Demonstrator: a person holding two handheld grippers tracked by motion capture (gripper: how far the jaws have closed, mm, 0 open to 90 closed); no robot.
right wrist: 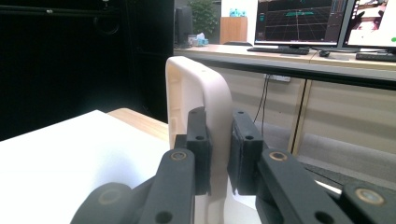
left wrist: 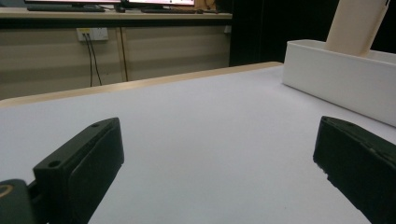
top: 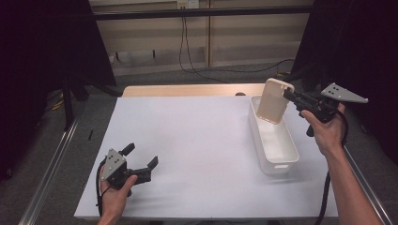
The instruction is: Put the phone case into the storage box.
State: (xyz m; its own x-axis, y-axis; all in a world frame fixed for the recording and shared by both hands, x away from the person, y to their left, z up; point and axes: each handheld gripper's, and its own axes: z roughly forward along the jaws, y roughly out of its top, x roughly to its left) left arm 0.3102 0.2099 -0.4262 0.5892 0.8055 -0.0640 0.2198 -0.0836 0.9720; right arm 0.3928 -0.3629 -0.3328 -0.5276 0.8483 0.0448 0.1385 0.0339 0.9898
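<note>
The left gripper (top: 141,161) is rested low on the near left of the white counter (top: 197,150), its fingers (left wrist: 79,172) spread wide with nothing between them. At the far right, the right gripper (top: 290,97) is held above the white bin (top: 281,159), its fingers (right wrist: 198,149) pinched on the rim of a beige lid (top: 273,101). The lid is held nearly upright, its long axis steeply tilted, upper end leaning right towards the gripper, lower end dipped inside the bin's far end. The bin's long axis is run from near to far along the counter's right side.
</note>
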